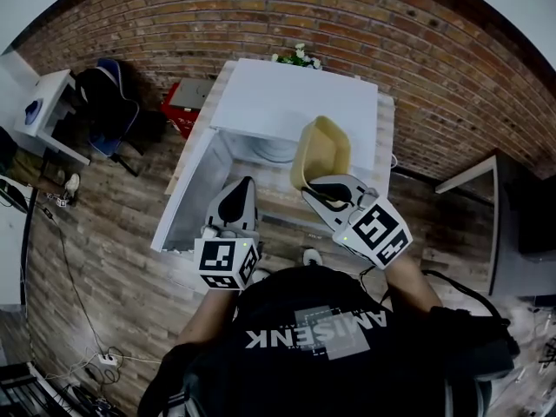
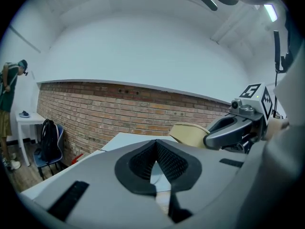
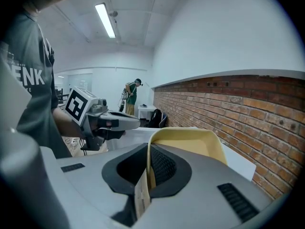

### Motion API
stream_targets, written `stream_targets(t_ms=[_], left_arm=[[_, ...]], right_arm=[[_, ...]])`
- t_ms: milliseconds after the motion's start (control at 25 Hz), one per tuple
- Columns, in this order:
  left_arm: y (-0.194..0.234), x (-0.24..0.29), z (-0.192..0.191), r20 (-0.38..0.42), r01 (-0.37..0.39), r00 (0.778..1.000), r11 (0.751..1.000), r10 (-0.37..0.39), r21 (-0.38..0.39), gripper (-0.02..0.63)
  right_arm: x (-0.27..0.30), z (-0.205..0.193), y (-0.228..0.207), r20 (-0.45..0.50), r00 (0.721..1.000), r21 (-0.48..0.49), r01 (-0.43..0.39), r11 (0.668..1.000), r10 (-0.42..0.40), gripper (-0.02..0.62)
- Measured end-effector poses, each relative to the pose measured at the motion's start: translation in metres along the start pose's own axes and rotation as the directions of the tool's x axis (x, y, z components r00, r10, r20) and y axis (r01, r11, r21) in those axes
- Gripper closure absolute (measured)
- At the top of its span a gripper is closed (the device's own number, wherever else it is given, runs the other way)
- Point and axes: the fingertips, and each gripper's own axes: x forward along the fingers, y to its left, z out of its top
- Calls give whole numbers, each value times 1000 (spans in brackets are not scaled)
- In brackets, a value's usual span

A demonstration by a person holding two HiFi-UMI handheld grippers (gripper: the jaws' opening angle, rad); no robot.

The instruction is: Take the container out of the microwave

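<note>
Yellow container (image 3: 190, 144), pinched by right hand-held gripper (image 3: 149, 168)

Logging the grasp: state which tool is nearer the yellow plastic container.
Right. The right tool is shut on the rim of the yellow plastic container; the left tool, shut and empty, is off to its left.

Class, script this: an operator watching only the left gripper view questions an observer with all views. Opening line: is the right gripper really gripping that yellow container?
Observer: Yes, the right gripper is shut on the wall of the yellow container.
Operator: Is it out yet?
Observer: Head view shows it tilted, apparently outside the open front of the microwave.
Operator: Closed up yet?
Observer: No, its door stands swung open on the left.
</note>
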Motion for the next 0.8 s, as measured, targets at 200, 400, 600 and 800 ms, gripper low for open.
stream_targets(t_ms=[200,400,600,800], left_arm=[[-1,1,2,2,-17,1000,1000,17,4,597],[-2,0,4,4,-20,1000,1000,20,6,597],[-2,2,2,-2,-23,1000,1000,23,2,597],[0,3,2,4,-20,1000,1000,20,-6,597]], right_arm=[[-6,6,-9,37,999,15,19,1000,-20,546],[-6,11,-13,51,999,9,15,1000,-15,546],[-4,11,-14,53,999,8,5,1000,-5,546],[-2,11,-18,49,999,7,11,1000,-12,546]])
